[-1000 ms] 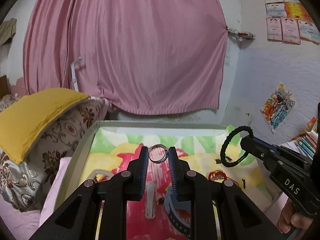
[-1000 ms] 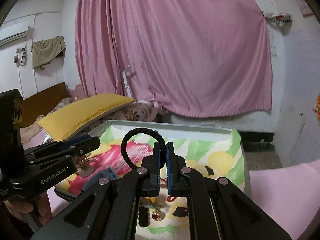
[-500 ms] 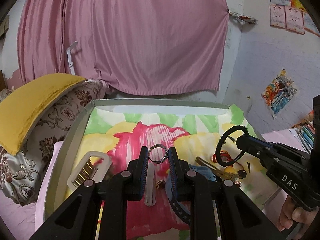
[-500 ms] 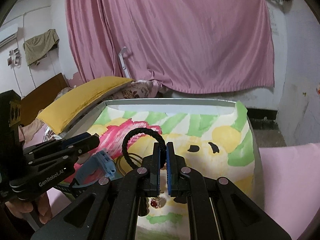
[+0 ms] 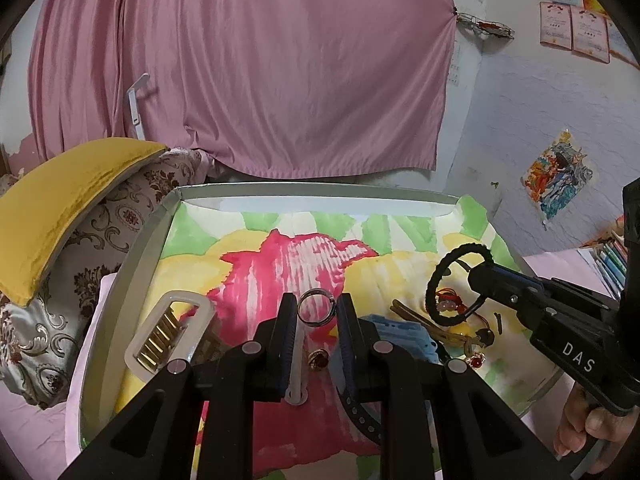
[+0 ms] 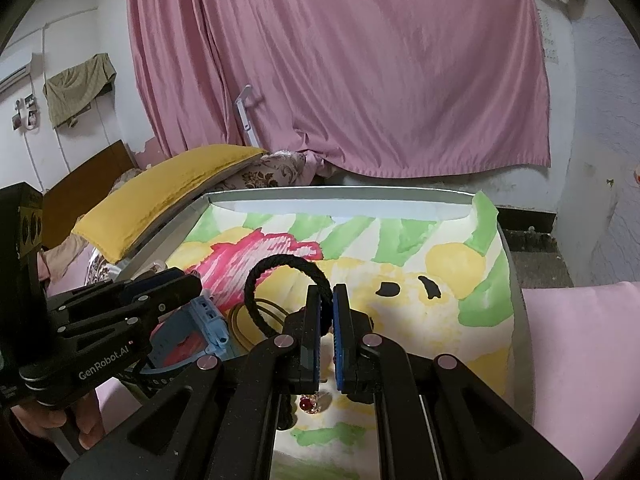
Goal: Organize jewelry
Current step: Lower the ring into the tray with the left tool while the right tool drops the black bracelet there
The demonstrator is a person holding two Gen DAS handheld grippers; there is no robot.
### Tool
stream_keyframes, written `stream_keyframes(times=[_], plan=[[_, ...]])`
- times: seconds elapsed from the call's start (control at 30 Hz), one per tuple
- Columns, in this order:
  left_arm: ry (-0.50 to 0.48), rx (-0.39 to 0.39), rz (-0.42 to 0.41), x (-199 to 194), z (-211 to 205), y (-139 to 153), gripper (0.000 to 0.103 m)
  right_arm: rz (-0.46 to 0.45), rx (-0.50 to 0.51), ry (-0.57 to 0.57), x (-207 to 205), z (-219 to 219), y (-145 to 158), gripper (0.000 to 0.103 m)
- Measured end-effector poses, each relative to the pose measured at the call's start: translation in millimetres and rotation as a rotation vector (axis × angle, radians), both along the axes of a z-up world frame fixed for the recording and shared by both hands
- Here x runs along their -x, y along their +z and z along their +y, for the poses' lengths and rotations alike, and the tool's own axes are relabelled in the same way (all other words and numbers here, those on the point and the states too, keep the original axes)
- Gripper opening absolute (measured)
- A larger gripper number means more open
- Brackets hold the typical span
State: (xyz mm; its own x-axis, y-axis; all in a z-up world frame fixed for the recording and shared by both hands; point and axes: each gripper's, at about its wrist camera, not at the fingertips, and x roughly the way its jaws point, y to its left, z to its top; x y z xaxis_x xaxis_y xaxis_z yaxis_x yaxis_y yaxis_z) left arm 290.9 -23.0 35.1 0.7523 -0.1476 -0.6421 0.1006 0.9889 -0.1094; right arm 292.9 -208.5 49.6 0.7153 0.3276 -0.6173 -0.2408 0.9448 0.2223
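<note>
Left gripper (image 5: 317, 312) pinching silver ring (image 5: 316, 307) between pads, hovering level over floral-lined tray (image 5: 316, 194). Right gripper (image 6: 326, 316) clamping black braided bracelet (image 6: 280, 292), raised beside it. Sorting looking early (red-stone ring (image 5: 318, 359), watch, comb lying loose on tray).

"DAS" in white on the right gripper (image 5: 478, 276) body, "GenRobot.AI" on the left gripper (image 6: 188, 286) (wall certificates unreadable)

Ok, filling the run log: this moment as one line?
left gripper: holds silver ring | right gripper: holds black cord bracelet | both above tray
</note>
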Motion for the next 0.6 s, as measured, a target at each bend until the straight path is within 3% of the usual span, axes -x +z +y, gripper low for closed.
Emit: stream_keyframes(times=[0.6], plan=[[0.001,0.012,0.006,-1.4,2.2,-0.3,0.019,0.026,-0.004,0.004,-3.4,2.0,-6.0,0.006]])
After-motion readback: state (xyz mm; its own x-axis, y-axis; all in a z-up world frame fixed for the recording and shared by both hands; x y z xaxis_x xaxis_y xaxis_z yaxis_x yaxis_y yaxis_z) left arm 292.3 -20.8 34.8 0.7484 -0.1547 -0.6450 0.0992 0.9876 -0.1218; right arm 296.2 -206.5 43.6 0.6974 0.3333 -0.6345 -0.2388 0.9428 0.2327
